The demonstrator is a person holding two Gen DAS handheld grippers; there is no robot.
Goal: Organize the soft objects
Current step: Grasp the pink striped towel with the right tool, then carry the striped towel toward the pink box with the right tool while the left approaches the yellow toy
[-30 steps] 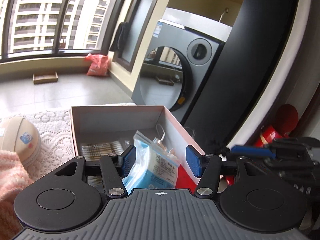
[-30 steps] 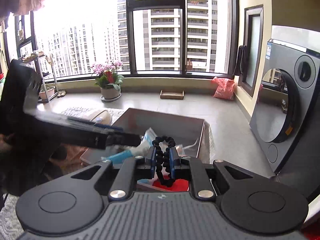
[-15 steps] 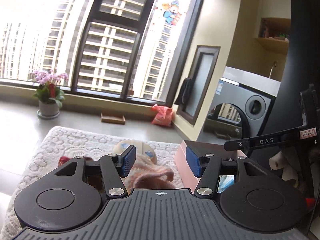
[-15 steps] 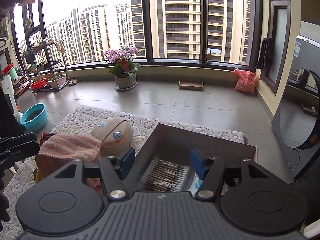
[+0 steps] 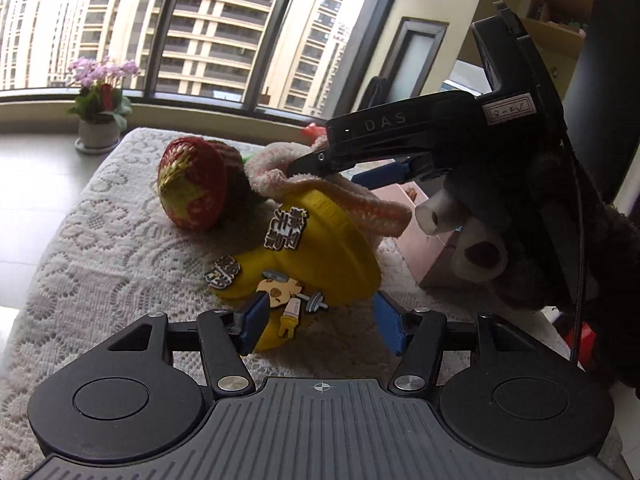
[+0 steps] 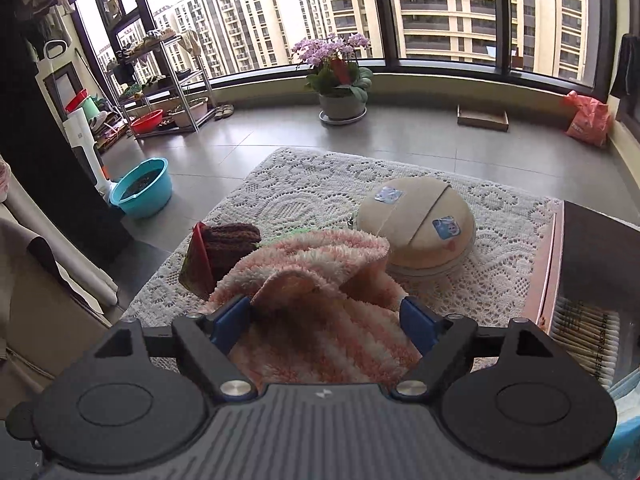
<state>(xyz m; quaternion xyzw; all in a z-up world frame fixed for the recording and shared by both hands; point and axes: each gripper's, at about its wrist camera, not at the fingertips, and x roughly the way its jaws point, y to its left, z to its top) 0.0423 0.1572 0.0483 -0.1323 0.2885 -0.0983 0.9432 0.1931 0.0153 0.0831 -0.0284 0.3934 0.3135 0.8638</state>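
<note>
A yellow slipper (image 5: pixel 320 248) with cartoon charms lies on the white lace mat (image 5: pixel 100 248). My left gripper (image 5: pixel 320 316) straddles its near end, jaws opening, and only the left pad is close to it. A pink-and-white fluffy towel (image 6: pixel 320 256) is draped over the slipper's far side. My right gripper (image 6: pixel 326 312) has its jaws opening around a fold of that towel, pads apart from it. The left wrist view shows the right gripper (image 5: pixel 340 168) reaching in from the right onto the towel (image 5: pixel 360 200). Beside them lies a red and brown knitted piece (image 5: pixel 192 184).
A beige round cushion (image 6: pixel 416 232) sits on the mat behind the towel. A pink box (image 6: pixel 580 280) holding cotton swabs stands at the mat's right edge. A flower pot (image 6: pixel 340 100) and a teal basin (image 6: pixel 142 188) stand on the tiled floor. A dark fuzzy sleeve (image 5: pixel 600 260) is at right.
Both views have swung left from the pink box to the mat. The right gripper has let go of a black beaded ring and opened around the towel. The left gripper now straddles the slipper.
</note>
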